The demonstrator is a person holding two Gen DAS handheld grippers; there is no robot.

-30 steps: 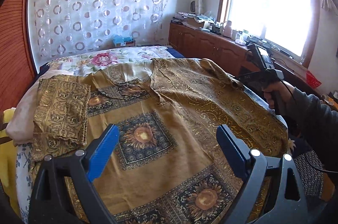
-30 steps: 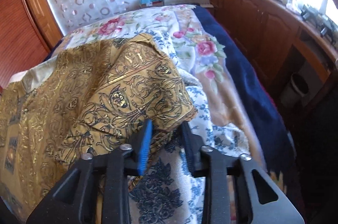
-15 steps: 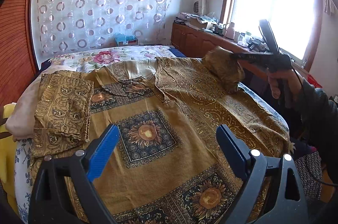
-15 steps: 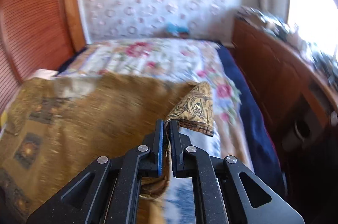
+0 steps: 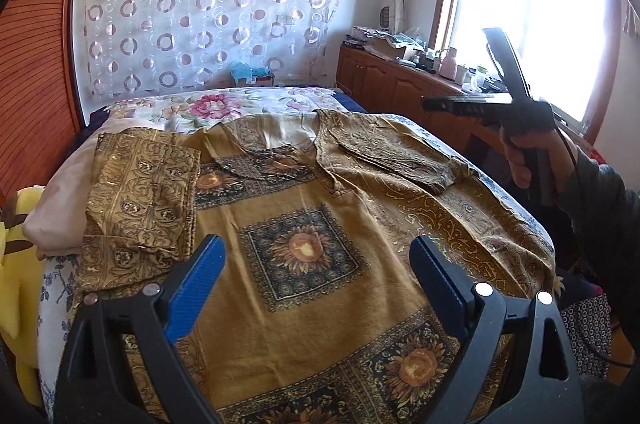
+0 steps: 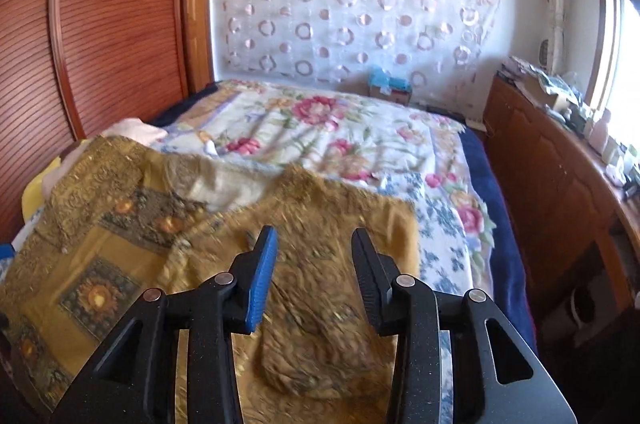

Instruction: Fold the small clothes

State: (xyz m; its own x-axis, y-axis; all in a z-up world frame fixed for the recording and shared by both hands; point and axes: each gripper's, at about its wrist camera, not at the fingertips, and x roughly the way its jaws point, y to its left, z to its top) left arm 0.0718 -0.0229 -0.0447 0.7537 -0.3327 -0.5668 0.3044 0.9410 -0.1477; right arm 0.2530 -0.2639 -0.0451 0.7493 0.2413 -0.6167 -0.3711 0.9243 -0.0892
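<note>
Gold patterned shirt (image 5: 304, 264) spread flat on the bed (image 6: 340, 140), right sleeve (image 5: 392, 156) now folded inward across the chest, dropped a moment ago. Left sleeve (image 5: 140, 200) also folded in. Right tool (image 6: 314, 264) raised above, jaws opening, nothing between them. Left tool (image 5: 316, 276) released, hovering over the hem. Probably bottom fold next.

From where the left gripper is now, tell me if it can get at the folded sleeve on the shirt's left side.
Probably yes. The left gripper is open and empty over the shirt, and the folded sleeve lies just beyond its left finger with nothing on top of it or in between.
</note>
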